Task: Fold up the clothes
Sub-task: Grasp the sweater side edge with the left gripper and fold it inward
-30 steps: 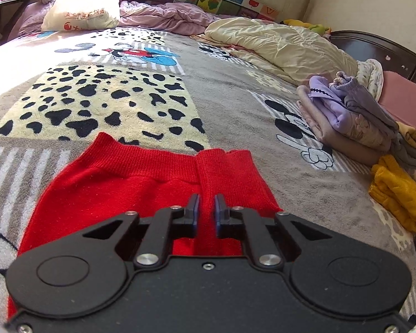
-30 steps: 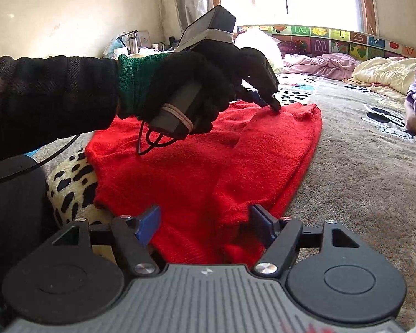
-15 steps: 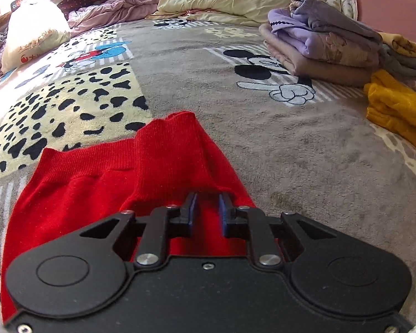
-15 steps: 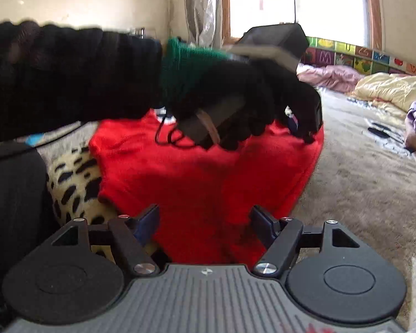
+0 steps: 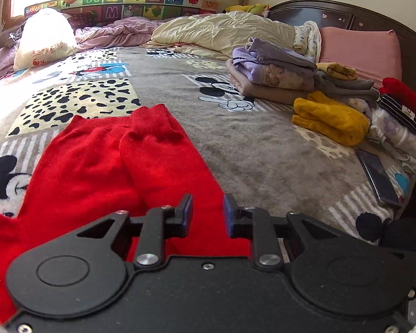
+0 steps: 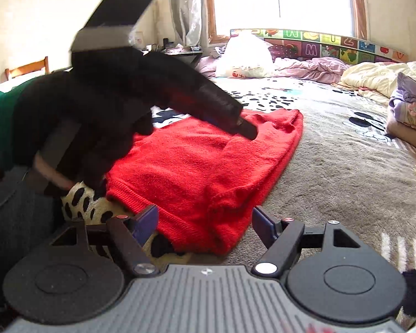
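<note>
The red knit garment (image 5: 130, 166) runs lengthwise toward 12 o'clock from the left gripper (image 5: 206, 212), whose fingers stand apart above it. The right gripper (image 6: 205, 222), fingers wide, sits at its near hem.

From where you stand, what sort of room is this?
Most likely a home bedroom: a bed with a dark wooden headboard, a pink pillow, a rumpled cream quilt, and folded clothes stacked on the blanket.

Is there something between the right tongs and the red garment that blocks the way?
Nothing visible blocks it. The right tongs stand open just before the near edge of the red garment. The left tongs touch its far part, not the path.
</note>
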